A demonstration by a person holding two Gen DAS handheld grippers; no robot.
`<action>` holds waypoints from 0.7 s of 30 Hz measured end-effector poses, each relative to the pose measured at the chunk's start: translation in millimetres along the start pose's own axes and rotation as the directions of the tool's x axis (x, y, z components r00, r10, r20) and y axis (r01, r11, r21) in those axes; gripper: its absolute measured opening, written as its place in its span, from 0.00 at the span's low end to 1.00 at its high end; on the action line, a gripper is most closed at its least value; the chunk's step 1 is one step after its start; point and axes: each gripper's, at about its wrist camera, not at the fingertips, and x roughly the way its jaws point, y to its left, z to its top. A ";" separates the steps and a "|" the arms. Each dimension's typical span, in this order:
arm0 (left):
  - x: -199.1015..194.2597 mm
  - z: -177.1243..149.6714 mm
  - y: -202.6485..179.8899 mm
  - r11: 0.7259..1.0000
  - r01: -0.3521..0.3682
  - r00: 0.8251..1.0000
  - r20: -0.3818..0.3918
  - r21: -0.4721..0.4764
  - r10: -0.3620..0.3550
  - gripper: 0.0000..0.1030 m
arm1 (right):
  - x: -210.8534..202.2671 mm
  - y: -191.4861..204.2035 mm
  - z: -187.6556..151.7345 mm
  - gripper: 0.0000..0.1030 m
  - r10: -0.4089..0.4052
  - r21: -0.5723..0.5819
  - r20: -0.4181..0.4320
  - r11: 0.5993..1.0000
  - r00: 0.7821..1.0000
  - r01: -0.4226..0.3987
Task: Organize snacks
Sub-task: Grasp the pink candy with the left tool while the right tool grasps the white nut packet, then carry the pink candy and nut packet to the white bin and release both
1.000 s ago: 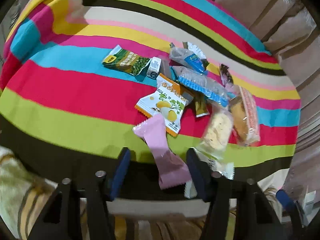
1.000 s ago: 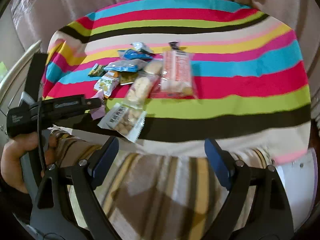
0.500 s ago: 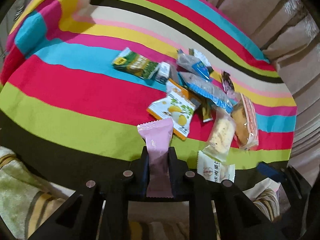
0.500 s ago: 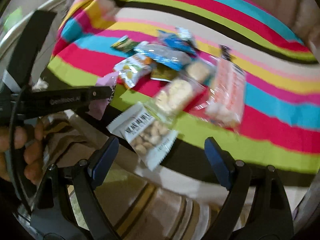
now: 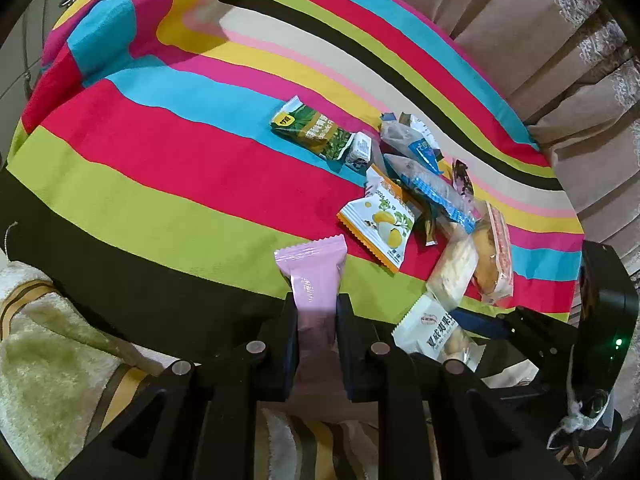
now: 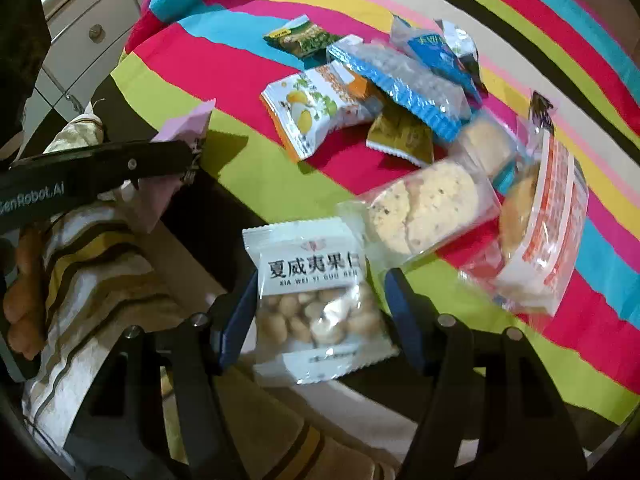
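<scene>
My left gripper (image 5: 317, 312) is shut on a pink snack packet (image 5: 312, 268), whose upper half sticks out past the fingertips above the blanket's front edge. The right wrist view shows that left gripper (image 6: 192, 160) side on, with the pink packet (image 6: 188, 124) in it. My right gripper (image 6: 320, 308) points steeply down over a white packet of round nuts (image 6: 316, 292). Its jaws are closing with that packet between them, and a small gap shows at the right pad. The white packet (image 5: 436, 332) lies at the near end of the snack pile.
The loose pile on the striped blanket (image 5: 160, 160) holds a green packet (image 5: 312, 130), a mango packet (image 5: 378, 224), a blue-edged clear packet (image 5: 432, 188), crackers (image 6: 424, 208) and a bread bag (image 6: 540, 240). A striped towel (image 5: 48, 340) lies in front, curtains (image 5: 560, 60) behind.
The left jaws went from open around the pink packet to shut on it. The right gripper rolled, came down over the white nut packet, and its jaws narrowed around it.
</scene>
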 end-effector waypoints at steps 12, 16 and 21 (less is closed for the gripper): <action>-7.9 -6.9 -9.6 0.999 -0.008 0.999 0.053 0.045 0.006 0.18 | -10.3 11.7 -16.4 0.47 -0.014 0.075 0.059 0.997 0.998 0.010; -14.8 -9.5 -15.0 0.998 -0.008 0.997 0.072 0.067 0.003 0.18 | -24.7 9.7 -23.1 0.47 -0.041 0.114 0.112 0.993 0.993 0.028; -28.2 -16.5 -27.4 0.994 0.013 0.994 0.108 0.109 -0.025 0.18 | -49.1 5.5 -34.5 0.47 -0.091 0.185 0.182 0.981 0.979 0.057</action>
